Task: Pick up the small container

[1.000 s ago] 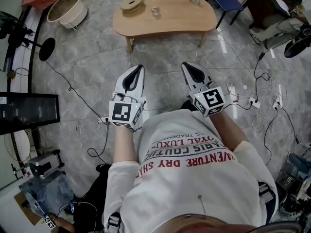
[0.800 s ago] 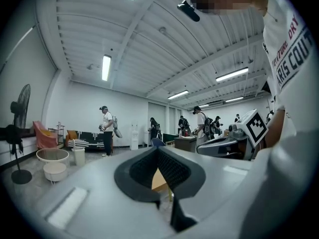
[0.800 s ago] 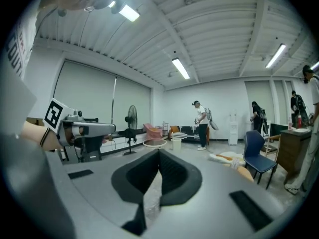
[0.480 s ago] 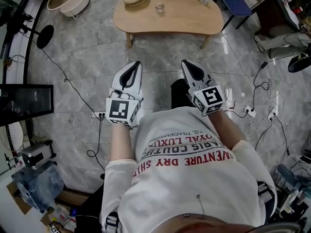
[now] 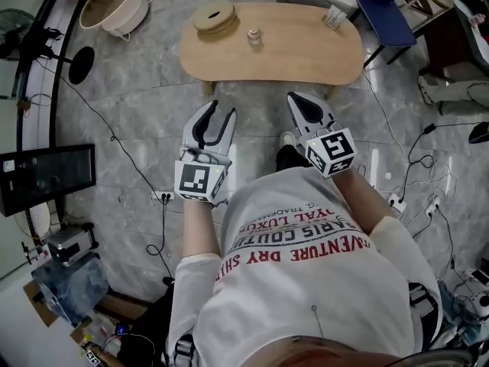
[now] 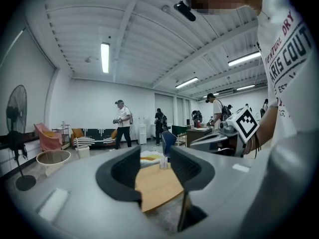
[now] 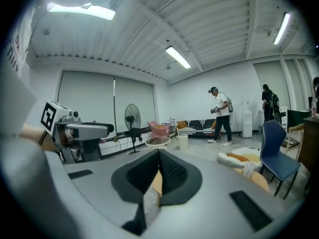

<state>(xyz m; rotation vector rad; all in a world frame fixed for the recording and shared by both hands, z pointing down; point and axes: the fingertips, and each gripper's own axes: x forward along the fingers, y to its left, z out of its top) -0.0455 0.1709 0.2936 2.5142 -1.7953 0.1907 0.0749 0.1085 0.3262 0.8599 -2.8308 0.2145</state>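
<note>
The small container (image 5: 254, 35), a little jar with a lid, stands on the low wooden table (image 5: 306, 52) ahead of me. Both grippers hang over the floor, short of the table's near edge. My left gripper (image 5: 221, 112) points toward the table and its jaws are opening, with nothing between them. Through that gap in the left gripper view (image 6: 154, 171) I see the table top (image 6: 152, 185). My right gripper (image 5: 296, 99) is shut and empty, its pads meeting in the right gripper view (image 7: 158, 171).
A round wooden piece (image 5: 213, 17) and a small white card stand (image 5: 332, 17) also sit on the table. A basin (image 5: 114, 6), a fan base (image 5: 80, 63), a blue chair (image 5: 390, 10), a monitor (image 5: 46, 178) and floor cables (image 5: 405, 197) surround me. People stand far back.
The table has drawn nearer in the head view as I moved forward. My left gripper's jaws, shut before, now stand apart. The right gripper stays shut.
</note>
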